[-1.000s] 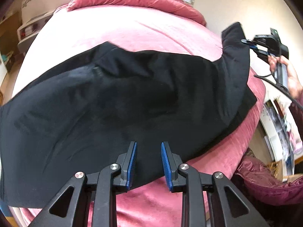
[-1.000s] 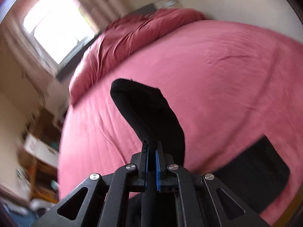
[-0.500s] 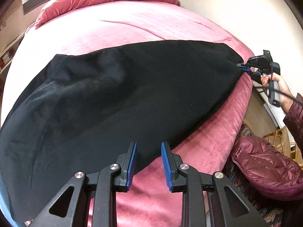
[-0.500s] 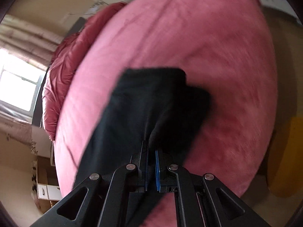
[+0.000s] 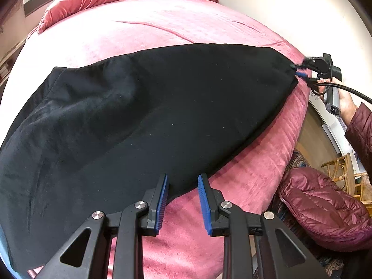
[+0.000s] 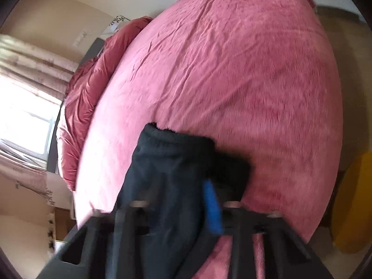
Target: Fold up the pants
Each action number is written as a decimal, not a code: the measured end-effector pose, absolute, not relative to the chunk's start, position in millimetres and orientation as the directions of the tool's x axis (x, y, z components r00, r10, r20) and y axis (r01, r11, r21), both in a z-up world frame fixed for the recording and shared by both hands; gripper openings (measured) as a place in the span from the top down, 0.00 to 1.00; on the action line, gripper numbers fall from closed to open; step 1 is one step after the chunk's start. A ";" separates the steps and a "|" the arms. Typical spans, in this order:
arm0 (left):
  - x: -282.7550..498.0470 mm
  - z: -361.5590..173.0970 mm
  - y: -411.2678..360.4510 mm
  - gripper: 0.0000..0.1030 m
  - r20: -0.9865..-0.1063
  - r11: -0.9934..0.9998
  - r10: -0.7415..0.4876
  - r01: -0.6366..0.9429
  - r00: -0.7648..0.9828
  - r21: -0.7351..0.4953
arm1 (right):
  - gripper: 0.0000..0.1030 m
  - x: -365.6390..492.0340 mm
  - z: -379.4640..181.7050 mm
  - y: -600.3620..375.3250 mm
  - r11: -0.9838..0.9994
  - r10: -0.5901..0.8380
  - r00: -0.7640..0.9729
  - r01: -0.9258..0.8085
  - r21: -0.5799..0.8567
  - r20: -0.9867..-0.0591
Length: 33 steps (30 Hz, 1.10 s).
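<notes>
Fleece, black and soft: the pants [image 5: 148, 121] lie spread across the pink velvety bedspread [image 5: 162, 28]. The right gripper [image 5: 300, 71] pinches the cuff end near the bed's edge, its jaws just beginning to part. The left gripper [image 5: 181, 193] hovers empty, jaws apart, over the near hem. Better to lay the cuff flat before letting go.

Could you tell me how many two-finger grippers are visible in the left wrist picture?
2. The left gripper fills the bottom foreground, jaws apart above the near edge of the black fabric pants. The right gripper sits at the far right, at the pants' corner.
</notes>
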<state>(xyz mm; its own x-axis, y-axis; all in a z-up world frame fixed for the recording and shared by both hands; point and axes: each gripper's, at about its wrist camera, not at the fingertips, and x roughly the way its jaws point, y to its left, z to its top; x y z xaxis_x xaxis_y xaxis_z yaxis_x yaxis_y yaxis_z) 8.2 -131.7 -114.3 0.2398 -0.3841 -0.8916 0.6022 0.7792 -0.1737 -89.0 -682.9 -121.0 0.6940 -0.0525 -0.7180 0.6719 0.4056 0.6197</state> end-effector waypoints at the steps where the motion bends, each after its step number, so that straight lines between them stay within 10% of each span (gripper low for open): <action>1: 8.2 -114.0 -131.6 0.74 -0.890 0.781 -0.387 0.599 0.243 -0.176 | 0.91 -85.8 -115.5 -682.9 0.422 -0.061 0.687 0.675 0.605 -0.724; 15: 24.7 -110.4 -76.9 0.74 -0.871 0.854 -0.402 0.459 0.281 -0.246 | 0.93 -110.9 -125.0 -688.8 0.440 -0.076 0.606 0.733 0.519 -0.792; 21: 23.4 -106.3 -47.7 0.68 -0.874 0.886 -0.364 0.409 0.323 -0.218 | 0.77 -114.3 -108.9 -679.7 0.458 -0.070 0.621 0.715 0.528 -0.781; 33: 9.4 -120.3 -21.4 0.63 -0.881 0.885 -0.345 0.425 0.324 -0.191 | 0.60 -101.5 -120.8 -519.9 0.566 0.405 0.613 0.415 0.712 -0.679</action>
